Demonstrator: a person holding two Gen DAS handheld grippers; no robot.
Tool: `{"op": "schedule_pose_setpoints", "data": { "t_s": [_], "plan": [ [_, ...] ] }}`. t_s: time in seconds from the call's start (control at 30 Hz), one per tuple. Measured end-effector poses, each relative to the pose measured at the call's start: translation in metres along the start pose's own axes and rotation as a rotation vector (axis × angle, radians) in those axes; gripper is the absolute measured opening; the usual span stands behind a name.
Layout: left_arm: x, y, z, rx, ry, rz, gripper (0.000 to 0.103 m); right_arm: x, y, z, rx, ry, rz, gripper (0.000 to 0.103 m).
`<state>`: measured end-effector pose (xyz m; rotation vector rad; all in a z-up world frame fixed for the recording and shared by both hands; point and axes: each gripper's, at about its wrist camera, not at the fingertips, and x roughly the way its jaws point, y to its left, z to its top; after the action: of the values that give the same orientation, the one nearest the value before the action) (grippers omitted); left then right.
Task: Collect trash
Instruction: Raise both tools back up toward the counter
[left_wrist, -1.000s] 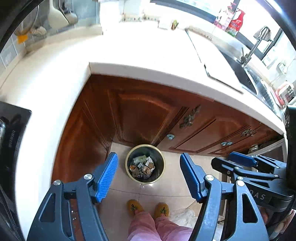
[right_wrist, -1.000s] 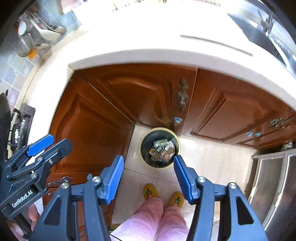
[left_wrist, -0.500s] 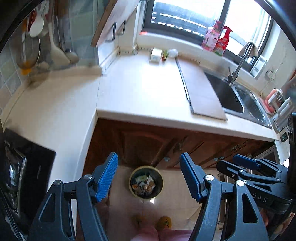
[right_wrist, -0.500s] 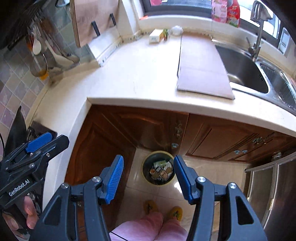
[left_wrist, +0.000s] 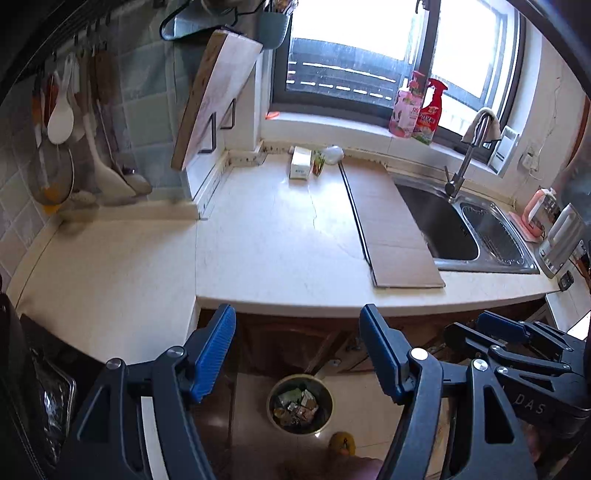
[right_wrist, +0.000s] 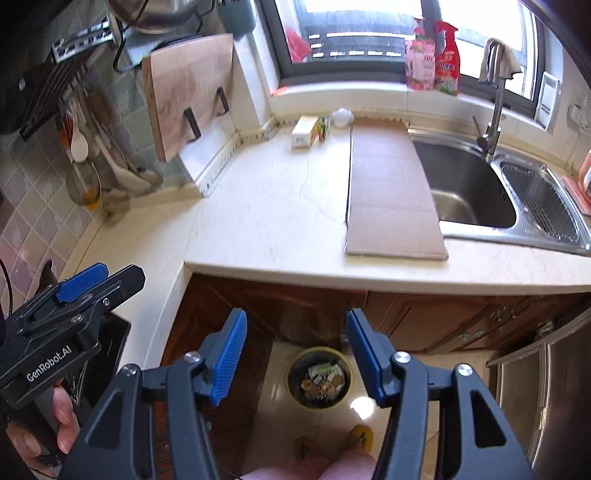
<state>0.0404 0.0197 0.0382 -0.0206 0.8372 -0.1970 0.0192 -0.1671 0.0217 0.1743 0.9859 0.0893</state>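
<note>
Down on the tiled floor, at about six o'clock in both views, stands a round yellow-rimmed trash bin (left_wrist: 300, 403) (right_wrist: 320, 376), holding a heap of crumpled wrappers and scraps. It sits just in front of brown wooden cabinet doors (right_wrist: 424, 317), below the edge of a pale countertop (left_wrist: 273, 236) (right_wrist: 280, 206).

Left gripper (left_wrist: 297, 350) hangs above the bin with its blue-padded fingers spread wide and nothing between them. Right gripper (right_wrist: 296, 356) is likewise wide apart and empty, framing the bin from above. Each gripper also shows at the side of the other's view: the right one at four o'clock, the left one at eight o'clock, with a hand (right_wrist: 55, 424) around its grip.

On the countertop, at about one o'clock, a flat sheet of cardboard (left_wrist: 388, 225) (right_wrist: 388, 192) lies beside a steel sink (left_wrist: 461, 229) (right_wrist: 480, 188). Near twelve o'clock, against the back wall, are a small white box (left_wrist: 300, 167) (right_wrist: 304, 132) and a crumpled clear wrapper (left_wrist: 332, 154) (right_wrist: 341, 117). Two pink and red bottles (left_wrist: 417, 107) (right_wrist: 432, 55) stand on the window sill. A wooden cutting board (left_wrist: 214, 96) (right_wrist: 188, 92) leans on a rack at eleven o'clock, and utensils (left_wrist: 62, 118) hang on the tiled wall at ten o'clock.
</note>
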Motion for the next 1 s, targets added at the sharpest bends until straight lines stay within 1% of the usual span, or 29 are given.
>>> {"op": "schedule_pose_setpoints", "data": {
  "t_s": [0.13,0.23,0.33,0.43,0.63,0.8,1.0],
  "plan": [
    [0.002,-0.004,0.022,0.016,-0.040,0.018,0.074,-0.001,-0.005,0.022,-0.001,-0.039,-0.003,0.057],
    [0.009,-0.008,0.044,0.018,-0.067,0.025,0.074,0.004,-0.010,0.042,-0.015,-0.059,-0.001,0.057],
    [0.022,-0.013,0.068,0.023,-0.084,0.039,0.075,0.013,-0.016,0.065,-0.018,-0.068,0.013,0.057],
    [0.044,-0.019,0.096,0.023,-0.090,0.043,0.075,0.028,-0.026,0.095,-0.028,-0.076,0.025,0.057],
    [0.110,-0.032,0.162,0.023,-0.056,0.046,0.075,0.079,-0.050,0.164,-0.040,-0.051,0.052,0.057],
    [0.185,-0.041,0.220,0.042,-0.002,0.030,0.075,0.131,-0.076,0.227,-0.021,-0.014,0.069,0.057],
    [0.279,-0.039,0.270,0.033,0.078,0.016,0.075,0.196,-0.098,0.288,-0.010,0.022,0.074,0.057]
  ]
}}
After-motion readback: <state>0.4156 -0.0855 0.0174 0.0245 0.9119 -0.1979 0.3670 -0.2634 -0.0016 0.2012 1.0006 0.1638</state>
